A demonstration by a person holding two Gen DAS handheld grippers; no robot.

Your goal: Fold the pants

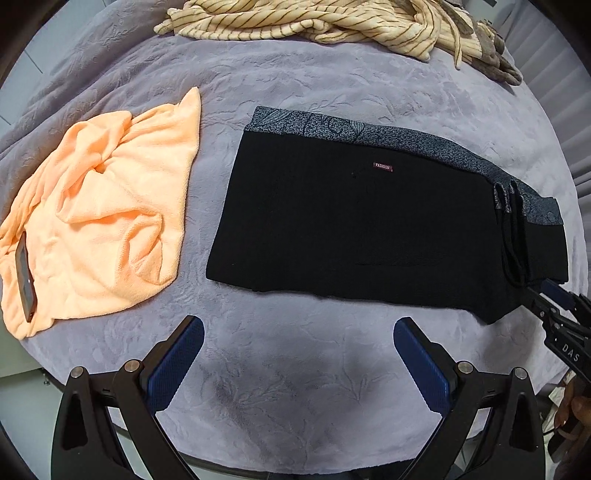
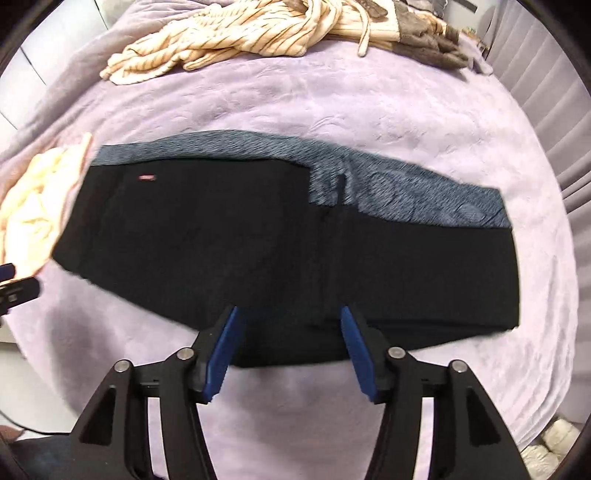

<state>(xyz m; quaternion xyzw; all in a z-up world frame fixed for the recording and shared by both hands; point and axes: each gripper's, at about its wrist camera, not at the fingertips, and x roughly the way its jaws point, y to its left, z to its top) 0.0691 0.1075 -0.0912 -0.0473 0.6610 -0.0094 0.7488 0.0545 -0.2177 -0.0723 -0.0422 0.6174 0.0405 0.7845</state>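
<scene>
On lilac bedspread (image 1: 295, 74), pants (image 1: 362, 221) lie flat mid-bed, seemingly folded in layers, patterned band on far edge. Our left gripper (image 1: 299, 354) wide, empty, short of cloth. Right gripper (image 2: 291, 339) spread, straddling near hem. We judge 1 more fold left.

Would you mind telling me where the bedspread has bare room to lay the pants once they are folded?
The widest bare patch lies between the black pants and the striped garment at the far edge. Another runs along the near edge, under the left gripper. The strip between the pants and the orange towel is narrow. The left side is crowded: a phone rests on the towel.
</scene>
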